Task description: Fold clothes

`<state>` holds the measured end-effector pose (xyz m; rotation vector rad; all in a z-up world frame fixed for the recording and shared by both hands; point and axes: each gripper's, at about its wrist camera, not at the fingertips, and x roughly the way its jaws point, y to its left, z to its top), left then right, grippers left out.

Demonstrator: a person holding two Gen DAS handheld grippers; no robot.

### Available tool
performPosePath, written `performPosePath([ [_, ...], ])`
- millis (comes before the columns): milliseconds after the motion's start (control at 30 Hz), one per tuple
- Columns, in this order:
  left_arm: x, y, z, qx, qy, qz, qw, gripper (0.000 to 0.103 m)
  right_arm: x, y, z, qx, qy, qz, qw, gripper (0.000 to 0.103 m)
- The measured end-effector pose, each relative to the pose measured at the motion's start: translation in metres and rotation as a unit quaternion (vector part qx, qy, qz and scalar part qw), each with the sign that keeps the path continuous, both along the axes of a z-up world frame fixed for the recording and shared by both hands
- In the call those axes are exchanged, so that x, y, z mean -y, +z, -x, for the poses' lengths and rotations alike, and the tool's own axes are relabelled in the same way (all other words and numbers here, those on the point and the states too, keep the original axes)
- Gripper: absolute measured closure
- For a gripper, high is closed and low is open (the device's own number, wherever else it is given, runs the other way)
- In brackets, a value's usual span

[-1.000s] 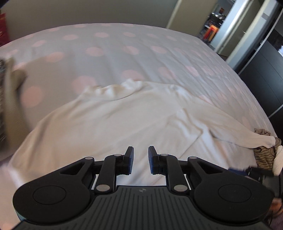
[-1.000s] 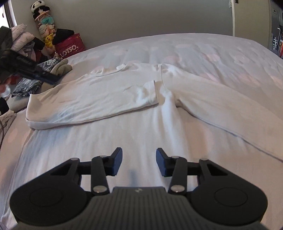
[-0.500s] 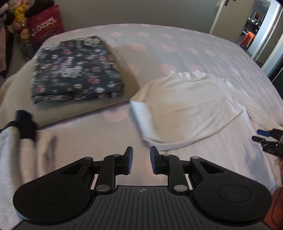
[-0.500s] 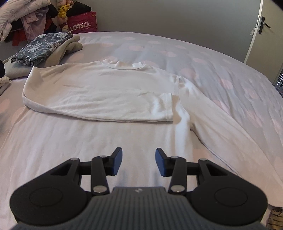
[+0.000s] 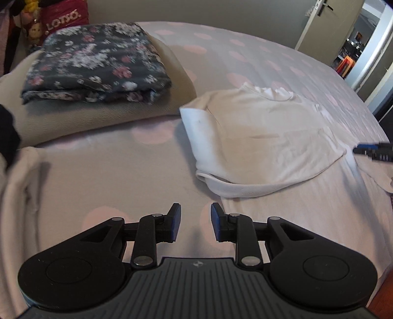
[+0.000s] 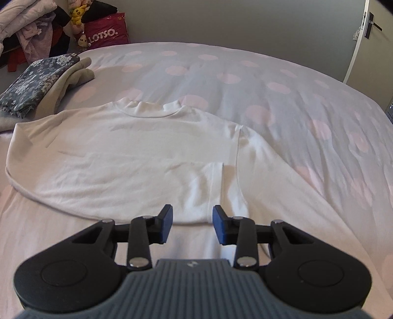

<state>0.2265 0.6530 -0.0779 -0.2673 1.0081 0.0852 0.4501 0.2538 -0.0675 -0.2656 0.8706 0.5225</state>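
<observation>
Pink-spotted bed (image 6: 282, 98) holds the white top (image 6: 127, 157), one sleeve folded across. Right gripper (image 6: 192, 224) has moved close, at 6 o'clock of the cuff, spread wide, ready for the next fold. Left gripper (image 5: 196, 225) has swung away to 7 o'clock, spread, empty.

Only one word can be read: "LOTSO." in white letters, printed on a red bag (image 6: 108, 33) propped against the wall beyond the bed's far left corner. It's seen in both views (image 5: 64, 20). Nothing else legible.
</observation>
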Motion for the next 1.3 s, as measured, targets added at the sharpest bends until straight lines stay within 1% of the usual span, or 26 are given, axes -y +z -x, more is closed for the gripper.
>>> performPosePath([
  [100, -0.003, -0.015, -0.014, 0.002, -0.001, 0.007, 1.0000, 0.079, -0.007, -0.011, -0.032, -0.005, -0.003, 0.003, 1.000, 0.064],
  [300, -0.016, -0.027, -0.034, 0.010, 0.012, 0.009, 0.9998, 0.079, -0.021, -0.042, -0.082, -0.004, -0.019, 0.009, 1.000, 0.065],
  [333, -0.017, -0.030, -0.036, 0.010, 0.012, 0.012, 0.9998, 0.079, -0.022, -0.047, -0.086, -0.007, -0.020, 0.008, 1.000, 0.067],
  [367, -0.017, -0.032, -0.036, 0.011, 0.011, 0.011, 0.9998, 0.079, -0.023, -0.051, -0.090, -0.010, -0.022, 0.007, 1.000, 0.072],
  [400, -0.017, -0.033, -0.037, 0.011, 0.008, 0.009, 0.9999, 0.079, -0.025, -0.053, -0.091, -0.007, -0.019, 0.010, 1.000, 0.079],
  [433, -0.017, -0.035, -0.037, 0.012, 0.006, 0.007, 0.9999, 0.079, -0.028, -0.052, -0.087, 0.004, -0.011, 0.018, 1.000, 0.085],
  [467, -0.016, -0.037, -0.037, 0.013, 0.002, 0.004, 0.9999, 0.079, -0.031, -0.051, -0.083, 0.016, -0.002, 0.026, 1.000, 0.088],
  [500, -0.015, -0.038, -0.036, 0.016, -0.002, -0.001, 0.9999, 0.079, -0.034, -0.050, -0.079, 0.027, 0.006, 0.034, 0.999, 0.095],
  [567, -0.012, -0.039, -0.034, 0.020, -0.012, -0.009, 0.9997, 0.079, -0.039, -0.043, -0.070, 0.051, 0.025, 0.048, 0.997, 0.095],
  [633, -0.007, -0.039, -0.032, 0.020, -0.024, -0.021, 0.9993, 0.079, -0.038, -0.027, -0.065, 0.072, 0.027, 0.053, 0.996, 0.095],
  [767, 0.004, -0.037, -0.030, 0.021, -0.049, -0.044, 0.9976, 0.079, -0.028, 0.003, -0.069, 0.106, -0.001, 0.065, 0.992, 0.096],
  [833, 0.010, -0.035, -0.031, 0.025, -0.062, -0.058, 0.9960, 0.076, -0.023, 0.018, -0.070, 0.123, -0.015, 0.071, 0.990, 0.096],
  [867, 0.014, -0.033, -0.031, 0.028, -0.070, -0.064, 0.9952, 0.072, -0.020, 0.025, -0.071, 0.132, -0.022, 0.074, 0.988, 0.096],
  [933, 0.022, -0.031, -0.033, 0.033, -0.085, -0.076, 0.9929, 0.070, -0.013, 0.037, -0.075, 0.144, -0.039, 0.079, 0.986, 0.096],
  [967, 0.027, -0.030, -0.035, 0.035, -0.094, -0.084, 0.9914, 0.069, -0.007, 0.035, -0.080, 0.137, -0.048, 0.080, 0.986, 0.096],
  [1000, 0.032, -0.029, -0.037, 0.037, -0.102, -0.092, 0.9898, 0.067, -0.003, 0.031, -0.083, 0.126, -0.052, 0.077, 0.988, 0.095],
  [1100, 0.046, -0.028, -0.045, 0.042, -0.130, -0.121, 0.9832, 0.067, 0.007, 0.017, -0.092, 0.095, -0.062, 0.071, 0.991, 0.095],
  [1167, 0.056, -0.028, -0.052, 0.040, -0.148, -0.144, 0.9777, 0.067, 0.008, 0.006, -0.093, 0.091, -0.065, 0.073, 0.991, 0.095],
  [1233, 0.065, -0.033, -0.059, 0.028, -0.165, -0.171, 0.9708, 0.067, 0.008, -0.005, -0.094, 0.086, -0.069, 0.076, 0.991, 0.095],
  [1267, 0.069, -0.036, -0.062, 0.020, -0.172, -0.187, 0.9670, 0.071, 0.009, -0.009, -0.094, 0.084, -0.071, 0.076, 0.991, 0.095],
  [1300, 0.071, -0.037, -0.064, 0.015, -0.174, -0.197, 0.9648, 0.083, 0.010, -0.011, -0.095, 0.083, -0.073, 0.076, 0.991, 0.095],
])
